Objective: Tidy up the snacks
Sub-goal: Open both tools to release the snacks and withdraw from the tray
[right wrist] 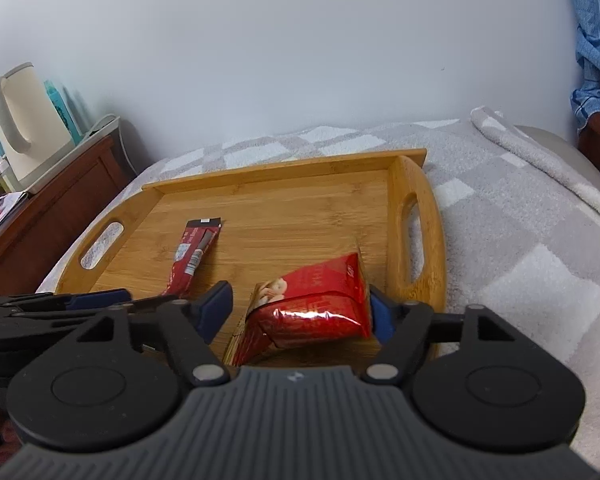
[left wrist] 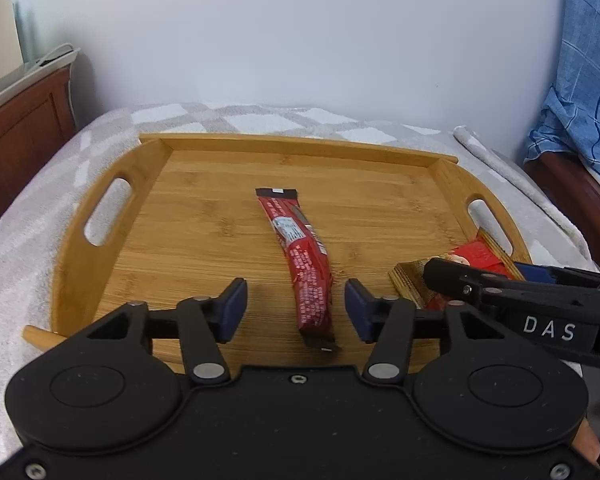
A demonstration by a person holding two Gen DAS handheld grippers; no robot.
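Both grippers are hovering low over the near edge of the wooden tray (left wrist: 152,184), which is sitting on a grey checked blanket (right wrist: 520,240). I am holding my left gripper (left wrist: 296,308) with its fingers apart, straddling the near end of a long red snack stick (left wrist: 304,264) without touching it; that stick is lying flat in the middle of the tray. I am holding my right gripper (right wrist: 300,312) around a red snack packet (right wrist: 320,304) in the tray's near right corner. Its fingers are spread wide, the right pad seems to be against the packet, the left one stands clear, so I am judging it as not gripping. Going by how things lie, both snacks are already inside the tray, so the gathering looks largely done. What seems to be left is straightening them, since the stick is lying crooked and the packet is sitting tilted.
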